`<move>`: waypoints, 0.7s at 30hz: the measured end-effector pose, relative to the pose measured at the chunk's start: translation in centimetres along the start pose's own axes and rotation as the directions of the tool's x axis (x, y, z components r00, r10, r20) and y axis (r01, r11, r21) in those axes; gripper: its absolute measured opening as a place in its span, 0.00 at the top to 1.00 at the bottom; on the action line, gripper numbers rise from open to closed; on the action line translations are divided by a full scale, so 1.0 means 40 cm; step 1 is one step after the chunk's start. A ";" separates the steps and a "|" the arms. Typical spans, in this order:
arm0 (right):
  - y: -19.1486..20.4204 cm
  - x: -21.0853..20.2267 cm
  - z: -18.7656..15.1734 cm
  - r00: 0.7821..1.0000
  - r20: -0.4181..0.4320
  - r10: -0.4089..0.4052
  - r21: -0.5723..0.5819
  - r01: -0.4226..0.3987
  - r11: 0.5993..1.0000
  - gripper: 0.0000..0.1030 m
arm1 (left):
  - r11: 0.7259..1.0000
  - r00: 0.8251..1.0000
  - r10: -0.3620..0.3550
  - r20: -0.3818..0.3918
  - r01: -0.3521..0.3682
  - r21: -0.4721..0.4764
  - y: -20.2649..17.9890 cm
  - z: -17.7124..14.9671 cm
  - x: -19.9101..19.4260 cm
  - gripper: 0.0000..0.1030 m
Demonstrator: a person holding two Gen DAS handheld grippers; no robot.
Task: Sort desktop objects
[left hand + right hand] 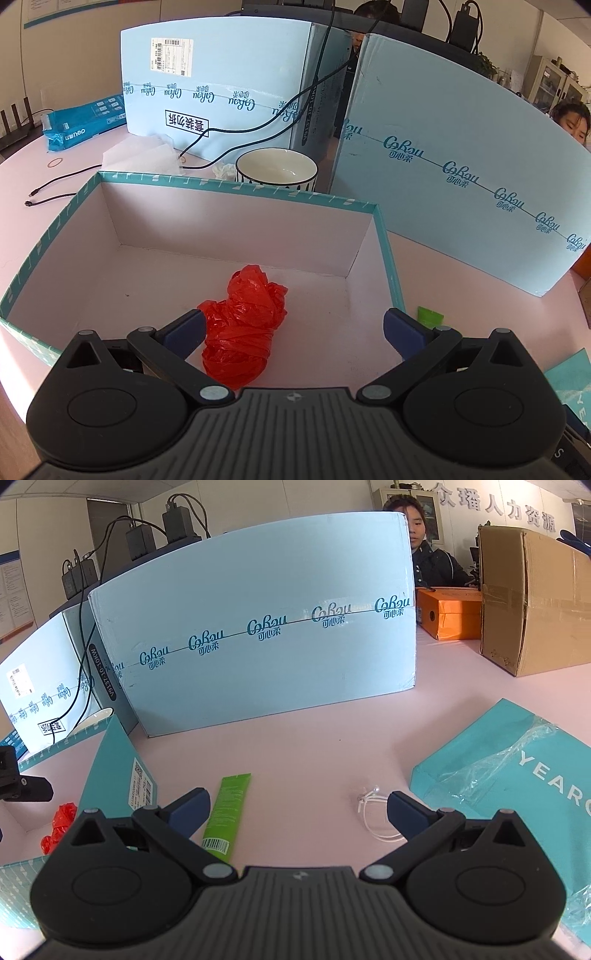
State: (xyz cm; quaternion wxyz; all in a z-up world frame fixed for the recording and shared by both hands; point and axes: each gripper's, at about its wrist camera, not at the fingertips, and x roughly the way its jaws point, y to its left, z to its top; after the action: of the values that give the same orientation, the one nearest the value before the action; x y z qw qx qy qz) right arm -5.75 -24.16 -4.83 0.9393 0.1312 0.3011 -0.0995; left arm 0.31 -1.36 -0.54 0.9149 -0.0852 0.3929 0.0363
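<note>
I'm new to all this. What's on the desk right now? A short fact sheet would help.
Sorting box: teal-rimmed open box
Inside box: crumpled red plastic bag
Still on desk: green tube, white cable tie
Left gripper: open, above the box, holding nothing
Right gripper: open, above the desk, holding nothing
Behind box: white bowl

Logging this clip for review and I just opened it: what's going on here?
A person with a handheld gripper in each hand is sorting desk clutter into an open teal-rimmed box. A crumpled red plastic bag already lies inside it, with the left gripper open above it, holding nothing. The right gripper is also open and empty, over the pink tabletop between a green tube and a white zip tie, both still outside the box.
</note>
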 end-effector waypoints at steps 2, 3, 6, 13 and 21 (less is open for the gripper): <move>-0.002 0.001 -0.001 1.000 -0.003 -0.012 0.001 0.012 1.000 0.00 | 1.000 1.000 -0.006 0.004 0.006 0.006 -0.003 0.000 -0.002 0.01; -0.005 0.001 -0.002 1.000 -0.004 -0.015 0.006 0.015 1.000 0.00 | 1.000 1.000 -0.009 0.005 0.009 0.011 -0.005 -0.001 -0.002 0.01; -0.011 -0.001 -0.004 1.000 -0.005 -0.020 0.020 0.020 1.000 0.00 | 1.000 1.000 -0.016 0.004 0.016 0.025 -0.010 -0.002 -0.002 0.01; -0.018 -0.007 -0.008 0.999 -0.002 -0.034 0.034 0.034 0.999 0.00 | 0.998 0.999 -0.032 0.000 0.032 0.045 -0.018 -0.005 -0.003 0.01; -0.026 -0.016 -0.008 0.998 0.005 -0.057 0.043 0.057 0.997 0.00 | 0.997 0.999 -0.050 -0.002 0.050 0.054 -0.025 -0.007 -0.004 0.01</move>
State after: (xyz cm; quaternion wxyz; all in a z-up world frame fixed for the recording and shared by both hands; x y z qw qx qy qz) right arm -6.73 -24.98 -4.89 0.9340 0.1424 0.2995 -0.1330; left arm 0.14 -2.41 -0.47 0.9175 -0.0700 0.3916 0.0028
